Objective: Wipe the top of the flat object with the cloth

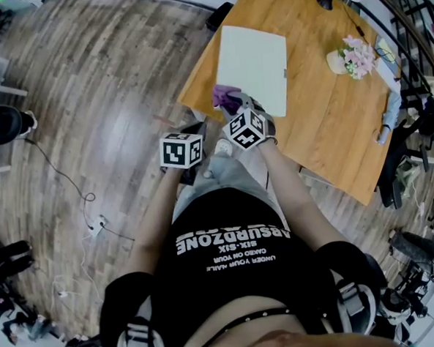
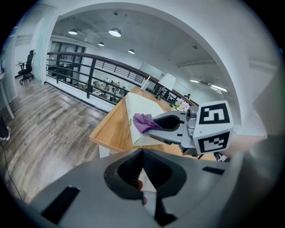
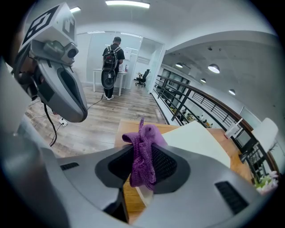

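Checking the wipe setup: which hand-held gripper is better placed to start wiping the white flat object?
Right. The right hand-held gripper is shut on the purple cloth, at the near corner of the white flat object. The left hand-held gripper is shut, empty, off the table edge.

floor: grey-brown wood planks, cable running to a power strip
furniture: orange wood table with a flower pot on it; office chair far off
edge: dark metal railing
light: round ceiling lamps, lit
far end: person with backpack standing at a white desk
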`<state>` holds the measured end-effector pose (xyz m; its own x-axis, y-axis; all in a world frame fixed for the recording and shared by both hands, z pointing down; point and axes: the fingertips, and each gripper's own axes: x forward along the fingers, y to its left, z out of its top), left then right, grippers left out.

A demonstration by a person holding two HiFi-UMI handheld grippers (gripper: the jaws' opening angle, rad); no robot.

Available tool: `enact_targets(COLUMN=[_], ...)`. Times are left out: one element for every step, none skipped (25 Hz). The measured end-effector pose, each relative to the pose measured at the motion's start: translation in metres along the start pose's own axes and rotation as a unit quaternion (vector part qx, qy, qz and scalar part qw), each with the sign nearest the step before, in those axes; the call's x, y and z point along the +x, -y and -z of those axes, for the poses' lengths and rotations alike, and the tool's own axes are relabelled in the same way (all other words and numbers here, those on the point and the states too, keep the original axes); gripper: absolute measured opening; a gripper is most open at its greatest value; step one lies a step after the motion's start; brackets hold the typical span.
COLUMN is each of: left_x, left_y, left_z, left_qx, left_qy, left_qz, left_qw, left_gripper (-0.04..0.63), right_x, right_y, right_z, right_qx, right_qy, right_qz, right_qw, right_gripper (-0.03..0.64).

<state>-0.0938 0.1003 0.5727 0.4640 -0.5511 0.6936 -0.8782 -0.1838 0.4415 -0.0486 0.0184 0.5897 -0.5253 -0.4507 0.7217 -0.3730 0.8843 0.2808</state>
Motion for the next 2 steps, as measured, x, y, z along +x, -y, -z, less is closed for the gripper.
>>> enact_targets(left_x=[-0.0004,-0.001], left_y=[-0.0009,-0.0019], left_z=[0.0016,0.0031], left_qx=[0.0,0.0], left_qy=[-0.001,-0.001], left_qz=[0.001,0.001], left_qw=[1.0,1.0], left_gripper=[0.005,0.005], right_x=[0.0,0.0], right_y=[-0.0005,-0.001], right_z=[-0.0001,-0.0001], right_qx=[-0.001,-0.001], right_qy=[0.0,0.0], right_qz=[0.0,0.001], right_qw=[1.0,1.0], right_gripper=[0.119,0.118])
